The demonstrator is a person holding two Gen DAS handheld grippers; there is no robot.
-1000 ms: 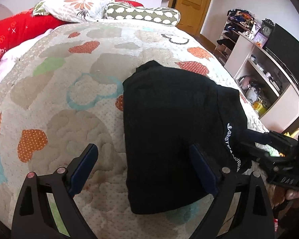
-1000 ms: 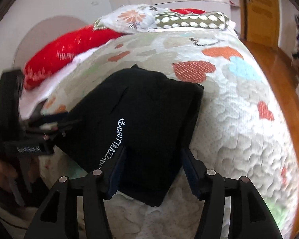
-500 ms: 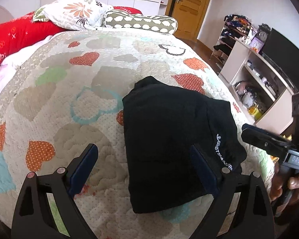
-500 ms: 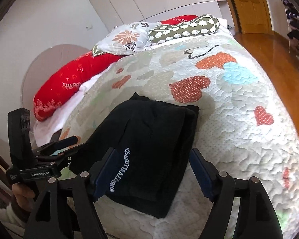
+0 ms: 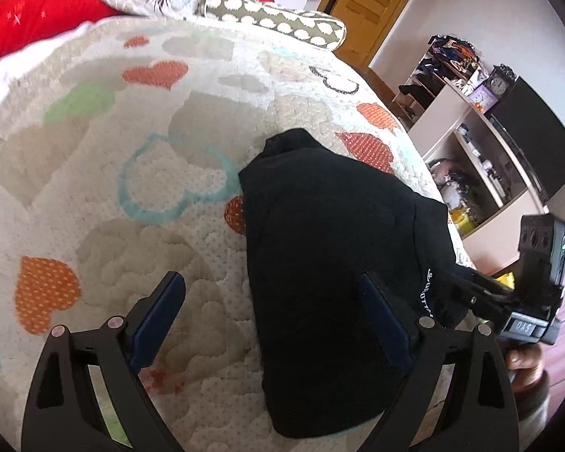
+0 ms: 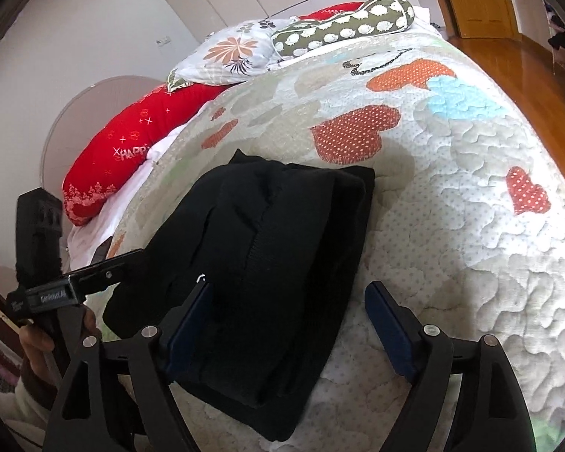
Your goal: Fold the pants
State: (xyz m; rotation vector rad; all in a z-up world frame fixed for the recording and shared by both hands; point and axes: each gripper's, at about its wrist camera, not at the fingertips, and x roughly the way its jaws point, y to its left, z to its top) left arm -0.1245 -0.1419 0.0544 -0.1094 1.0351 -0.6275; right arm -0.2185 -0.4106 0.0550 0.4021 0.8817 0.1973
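The black pants [image 5: 331, 248] lie folded in a compact stack on the heart-patterned quilt [image 5: 132, 173]; they also show in the right wrist view [image 6: 275, 263]. White lettering on them shows near the right edge in the left wrist view. My left gripper [image 5: 273, 301] is open, its right finger over the pants' near part, its left finger over the quilt. My right gripper [image 6: 290, 301] is open, its left finger over the pants, its right finger over the quilt. Each gripper also shows in the other's view: right [image 5: 486, 290], left [image 6: 105, 269].
Pillows lie at the bed's head: a red one [image 6: 132, 143], a floral one [image 6: 229, 52], a green spotted bolster [image 6: 342, 26]. A shelf unit with clutter [image 5: 467, 173] and a dark screen [image 5: 535, 135] stand beside the bed. A wooden door [image 5: 373, 3] is beyond.
Both grippers have come back down close over the folded pants after drawing away half a second ago. The pants have not moved.
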